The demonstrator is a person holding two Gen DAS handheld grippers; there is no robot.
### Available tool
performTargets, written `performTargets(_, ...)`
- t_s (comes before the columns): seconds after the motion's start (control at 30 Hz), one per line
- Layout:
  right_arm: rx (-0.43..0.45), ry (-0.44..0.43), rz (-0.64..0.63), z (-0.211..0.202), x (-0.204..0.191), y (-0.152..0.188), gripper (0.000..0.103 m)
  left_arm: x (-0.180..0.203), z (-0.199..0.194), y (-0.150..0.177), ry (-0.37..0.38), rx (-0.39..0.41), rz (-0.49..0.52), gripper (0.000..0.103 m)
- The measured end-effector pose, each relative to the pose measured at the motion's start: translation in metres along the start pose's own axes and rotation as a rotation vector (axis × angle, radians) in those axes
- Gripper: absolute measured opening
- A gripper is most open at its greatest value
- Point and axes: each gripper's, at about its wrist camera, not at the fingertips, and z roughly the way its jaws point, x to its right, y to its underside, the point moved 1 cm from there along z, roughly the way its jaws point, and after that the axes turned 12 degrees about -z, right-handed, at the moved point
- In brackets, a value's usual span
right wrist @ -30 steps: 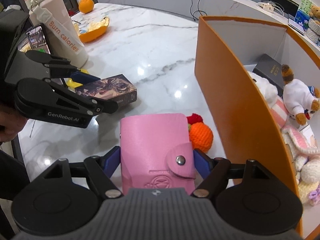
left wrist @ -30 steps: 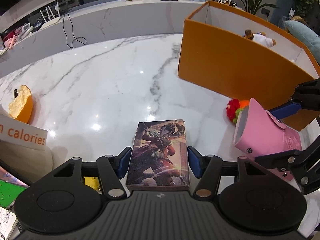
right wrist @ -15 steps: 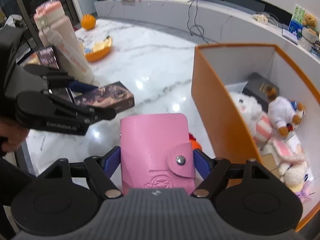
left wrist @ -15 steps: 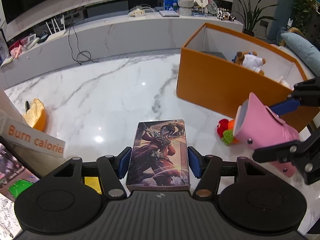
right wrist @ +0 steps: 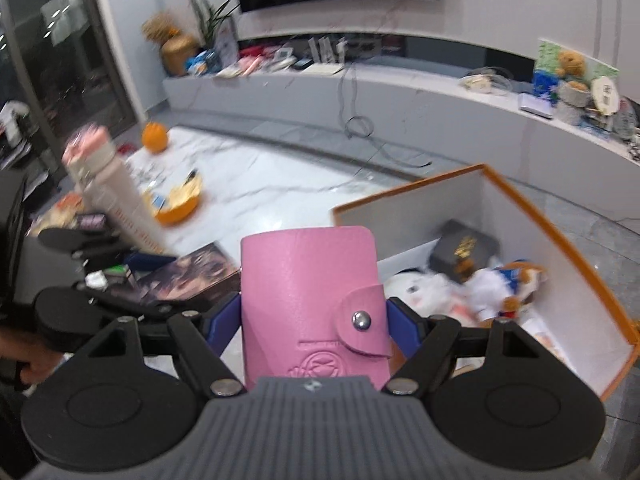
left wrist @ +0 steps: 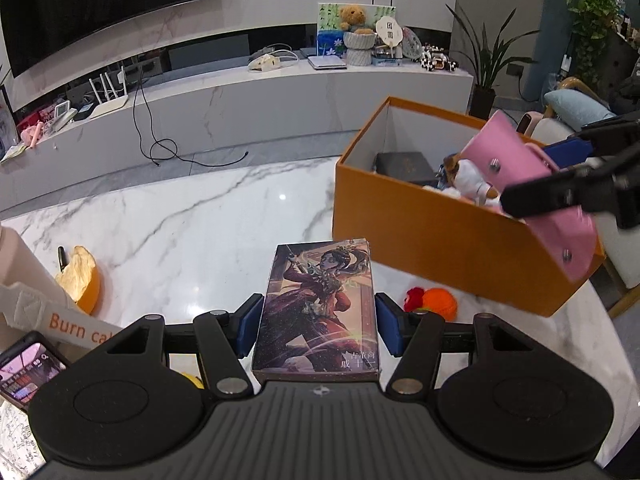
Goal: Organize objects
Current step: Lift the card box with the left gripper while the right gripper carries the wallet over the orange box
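left claw grips the card box; right claw clamps the pink wallet.

White marble veined in grey is being shown on the table. An orange outside and white inside are being displayed by the box, at far right. Plain pink with a silver snap is being shown by the card wallet; blue pads on black arms are being shown by the right gripper and left gripper. A dark red and brown figure illustration is being carried on the card box. Red and orange are being displayed by the knitted toy, and orange lettering on cream by the bottle, near left.
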Motion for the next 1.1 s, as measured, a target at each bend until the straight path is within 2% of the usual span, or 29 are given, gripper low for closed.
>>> performTargets(0.2,0.030,0.091,0.108,-0.017,0.049,0.009,0.078,0.019,-0.001,-0.019,0.018,0.026,0.031,0.069)
performTargets(0.33,0.043,0.171,0.193,-0.022,0.086,0.016,0.078,0.045,0.000,-0.041,0.045,0.058,0.076,0.069)
performTargets(0.5,0.059,0.231,0.292,-0.019,0.124,0.029,0.078,0.081,0.006,-0.069,0.081,0.091,0.123,0.069)
performTargets(0.67,0.051,0.275,0.339,-0.007,0.141,0.038,0.078,0.109,0.026,-0.090,0.121,0.088,0.150,0.069)
performTargets(0.8,0.032,0.289,0.350,0.008,0.151,0.044,0.078,0.121,0.048,-0.101,0.122,0.066,0.154,0.069)
performTargets(1.1,0.005,0.323,0.341,0.027,0.159,0.060,0.078,0.131,0.094,-0.097,0.069,0.008,0.199,0.069)
